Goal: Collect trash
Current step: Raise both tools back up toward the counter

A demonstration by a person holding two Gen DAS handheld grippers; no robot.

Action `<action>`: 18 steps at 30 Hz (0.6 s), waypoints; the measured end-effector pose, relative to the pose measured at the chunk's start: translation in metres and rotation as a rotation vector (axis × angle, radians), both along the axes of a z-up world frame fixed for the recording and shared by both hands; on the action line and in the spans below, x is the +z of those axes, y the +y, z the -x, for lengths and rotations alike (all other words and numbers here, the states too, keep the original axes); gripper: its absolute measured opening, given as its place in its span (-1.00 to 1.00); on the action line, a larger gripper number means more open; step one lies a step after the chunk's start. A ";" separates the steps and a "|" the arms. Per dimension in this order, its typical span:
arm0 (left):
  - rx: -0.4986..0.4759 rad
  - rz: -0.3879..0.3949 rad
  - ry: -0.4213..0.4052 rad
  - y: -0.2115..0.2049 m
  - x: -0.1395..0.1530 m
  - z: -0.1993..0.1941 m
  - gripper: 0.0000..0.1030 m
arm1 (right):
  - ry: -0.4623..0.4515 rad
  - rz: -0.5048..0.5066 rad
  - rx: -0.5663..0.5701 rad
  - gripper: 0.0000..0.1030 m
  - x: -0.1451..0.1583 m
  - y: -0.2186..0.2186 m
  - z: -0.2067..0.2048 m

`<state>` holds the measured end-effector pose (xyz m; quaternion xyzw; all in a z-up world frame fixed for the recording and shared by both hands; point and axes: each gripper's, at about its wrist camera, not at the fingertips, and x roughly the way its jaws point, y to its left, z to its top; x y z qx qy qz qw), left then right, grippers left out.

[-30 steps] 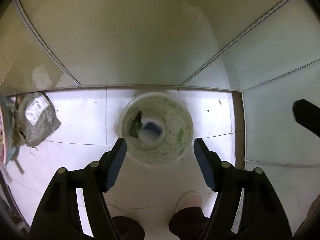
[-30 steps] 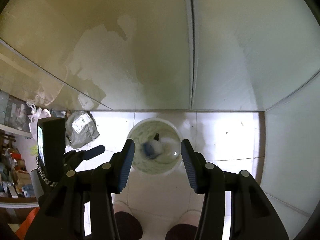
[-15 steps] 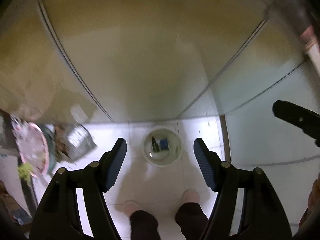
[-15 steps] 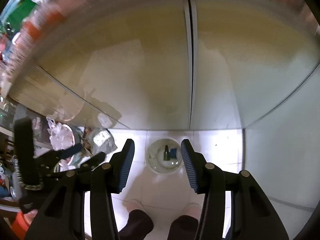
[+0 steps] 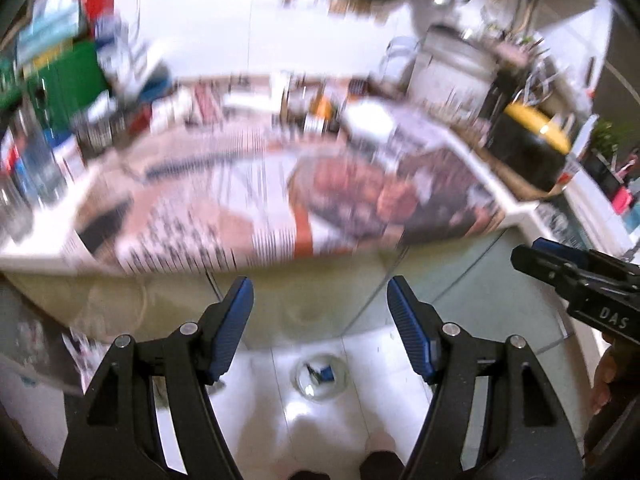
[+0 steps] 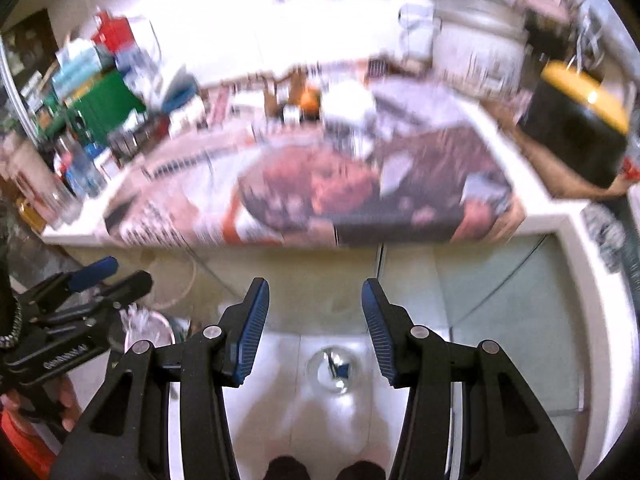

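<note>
1. Left hand-held gripper (image 5: 320,300) is seen spread wide, with nothing between the blue pads (image 5: 236,328); it is held high above the floor.
2. Right hand-held gripper (image 6: 315,302) is likewise seen parted wide and carrying nothing; its ribbed blue pads (image 6: 252,332) frame the same stretch of floor.
3. The trash bucket (image 5: 321,376) is noted far below on the white tiled floor (image 5: 256,412), between the fingers in both wrist views (image 6: 334,370). Small dark and blue items are visible inside it; what they are cannot be told at this size.
4. The bucket is placed near the foot of pale green cabinet panels (image 6: 508,300), in the corner under the table edge.
5. Dark shoe tips (image 6: 320,468) are seen at the bottom edge, just in front of the bucket.
6. A table (image 6: 572,224) with a white rim is seen above the panels, covered by a printed newspaper (image 6: 320,200). The picture is motion-blurred, so the print cannot be read.
7. Clutter is recorded along the back of the table: a green box (image 5: 68,80), a pale grey container (image 5: 452,68), and a black tub with a yellow lid (image 5: 532,148) at the right.
8. Each gripper is caught at the edge of the other's view: the right one at the right of the left view (image 5: 576,280), the left one at the left of the right view (image 6: 72,304).
</note>
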<state>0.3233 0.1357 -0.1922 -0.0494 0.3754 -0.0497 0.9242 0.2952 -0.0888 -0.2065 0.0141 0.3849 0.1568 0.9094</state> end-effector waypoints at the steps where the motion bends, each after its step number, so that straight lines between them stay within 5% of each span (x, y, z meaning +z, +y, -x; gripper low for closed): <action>1: -0.007 -0.003 -0.029 0.005 0.014 0.005 0.33 | -0.035 0.005 -0.012 -0.07 0.014 -0.001 0.008; 8: -0.023 -0.004 -0.218 0.016 0.094 0.036 0.72 | -0.218 0.002 -0.093 0.25 0.071 0.008 0.036; 13: -0.004 0.005 -0.288 0.018 0.124 0.034 0.91 | -0.304 -0.004 -0.119 0.56 0.101 0.003 0.036; 18: 0.026 0.001 -0.324 0.015 0.139 0.010 0.94 | -0.356 -0.018 -0.117 0.57 0.114 -0.009 0.018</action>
